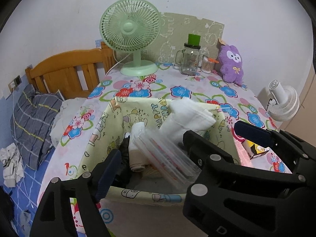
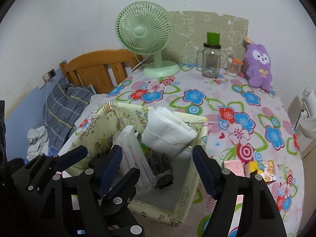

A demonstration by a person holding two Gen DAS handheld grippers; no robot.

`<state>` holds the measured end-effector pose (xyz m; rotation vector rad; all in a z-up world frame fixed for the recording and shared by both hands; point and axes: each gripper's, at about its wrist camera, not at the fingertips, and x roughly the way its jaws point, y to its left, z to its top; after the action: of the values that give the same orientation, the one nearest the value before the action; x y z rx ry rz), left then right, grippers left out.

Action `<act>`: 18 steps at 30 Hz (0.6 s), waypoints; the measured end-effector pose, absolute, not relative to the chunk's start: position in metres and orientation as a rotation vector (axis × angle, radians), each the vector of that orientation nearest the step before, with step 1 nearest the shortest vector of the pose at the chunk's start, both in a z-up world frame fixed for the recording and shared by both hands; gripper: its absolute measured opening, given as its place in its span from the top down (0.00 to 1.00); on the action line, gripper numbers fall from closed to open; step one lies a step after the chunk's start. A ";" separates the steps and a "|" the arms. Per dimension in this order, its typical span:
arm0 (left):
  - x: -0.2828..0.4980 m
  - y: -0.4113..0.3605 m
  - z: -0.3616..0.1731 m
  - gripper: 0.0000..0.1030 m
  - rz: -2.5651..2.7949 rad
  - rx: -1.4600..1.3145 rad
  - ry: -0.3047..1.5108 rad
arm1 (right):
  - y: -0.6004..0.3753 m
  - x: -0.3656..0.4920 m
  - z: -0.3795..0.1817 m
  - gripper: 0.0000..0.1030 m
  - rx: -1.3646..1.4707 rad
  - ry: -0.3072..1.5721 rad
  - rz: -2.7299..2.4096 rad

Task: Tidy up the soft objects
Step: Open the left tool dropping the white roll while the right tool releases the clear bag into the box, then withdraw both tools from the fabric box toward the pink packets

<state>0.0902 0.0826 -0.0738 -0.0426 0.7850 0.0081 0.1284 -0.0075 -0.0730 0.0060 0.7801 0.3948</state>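
Bedside table: packet looks just dropped into bin below both grippers, jaws apart, nothing held; plush probably gets grabbed next.

White folded cloth leans upright at the far side of the yellow fabric bin; dark socks lie below.

The right claw gapes above the yellow bin, which holds a white folded cloth, a clear packet and grey socks.
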 end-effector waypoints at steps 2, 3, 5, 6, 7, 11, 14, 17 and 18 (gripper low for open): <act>0.089 0.079 -0.071 0.17 0.006 -0.035 0.776 | -0.012 0.126 -0.069 0.22 0.011 0.768 0.390; 0.088 0.077 -0.069 0.16 0.005 -0.030 0.769 | -0.014 0.125 -0.067 0.21 0.013 0.762 0.389; 0.085 0.074 -0.064 0.15 0.005 -0.026 0.756 | -0.017 0.124 -0.064 0.20 0.015 0.751 0.385; 0.085 0.073 -0.063 0.15 0.004 -0.025 0.753 | -0.019 0.123 -0.062 0.19 0.016 0.745 0.383; 0.084 0.070 -0.061 0.15 0.004 -0.023 0.749 | -0.021 0.122 -0.060 0.19 0.017 0.740 0.381; 0.081 0.063 -0.055 0.13 0.003 -0.013 0.732 | -0.029 0.119 -0.054 0.17 0.020 0.720 0.372; 0.079 0.058 -0.050 0.13 -0.001 -0.011 0.723 | -0.035 0.115 -0.049 0.16 0.021 0.708 0.365; 0.076 0.052 -0.043 0.12 -0.002 -0.006 0.705 | -0.040 0.112 -0.043 0.16 0.022 0.692 0.358; 0.075 0.051 -0.041 0.11 -0.004 -0.005 0.700 | -0.042 0.111 -0.041 0.16 0.022 0.685 0.356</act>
<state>0.0752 0.0511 -0.0408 -0.0050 0.6998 -0.0038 0.1106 -0.0418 -0.0408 0.0219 0.6848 0.3558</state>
